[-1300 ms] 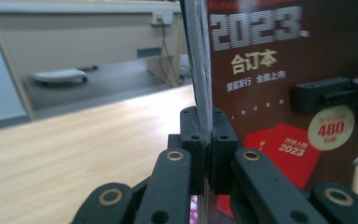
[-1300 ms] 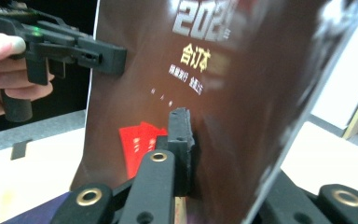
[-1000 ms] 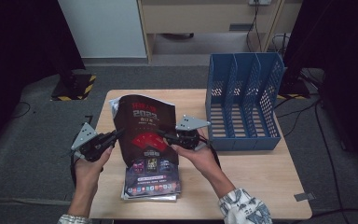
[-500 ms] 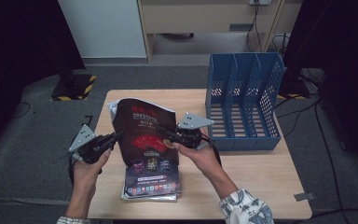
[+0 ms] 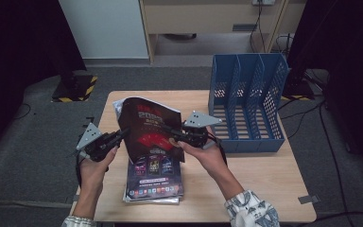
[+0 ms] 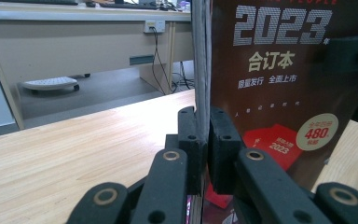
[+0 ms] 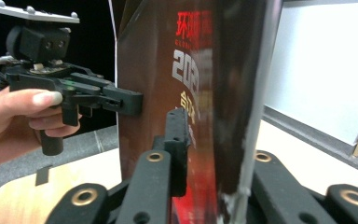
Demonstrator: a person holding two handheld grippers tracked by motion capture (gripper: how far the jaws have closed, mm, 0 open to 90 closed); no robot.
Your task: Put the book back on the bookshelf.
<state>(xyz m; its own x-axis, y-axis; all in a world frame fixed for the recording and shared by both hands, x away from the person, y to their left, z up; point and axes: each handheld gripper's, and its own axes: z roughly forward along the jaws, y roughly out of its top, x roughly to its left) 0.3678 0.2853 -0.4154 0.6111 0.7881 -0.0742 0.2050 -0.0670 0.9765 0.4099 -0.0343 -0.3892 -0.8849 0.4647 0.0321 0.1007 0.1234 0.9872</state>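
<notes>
Fingers of the left gripper (image 6: 204, 154) were seen pressed against both faces of the magazine (image 5: 151, 130), pinching its edge near the spine, as shown in the left gripper view. Those of the right gripper (image 5: 174, 138) were closed on the opposite edge: in the right gripper view the cover passed between the two black jaws, one pad lying flat against the printed face.

From the high view, the magazine was held upright and clear of the table (image 5: 260, 179), roughly at the table's centre, with the left gripper (image 5: 118, 137) at its nine o'clock side and the right at its three o'clock side. A grip from both sides was judged to be needed because the thin, limp covers would otherwise sag or fan open; standing it on edge also matched the upright slots of the file rack (image 5: 246, 101).

That blue rack stood toward two o'clock from the magazine, its three compartments empty. A stack (image 5: 153, 187) of further magazines lay flat on the table at six o'clock, just below the lifted one. Nothing was seen between the magazine and the rack, though the rack's dividers and the right hand (image 5: 203, 153) itself were judged the likeliest obstacles to an insertion.
</notes>
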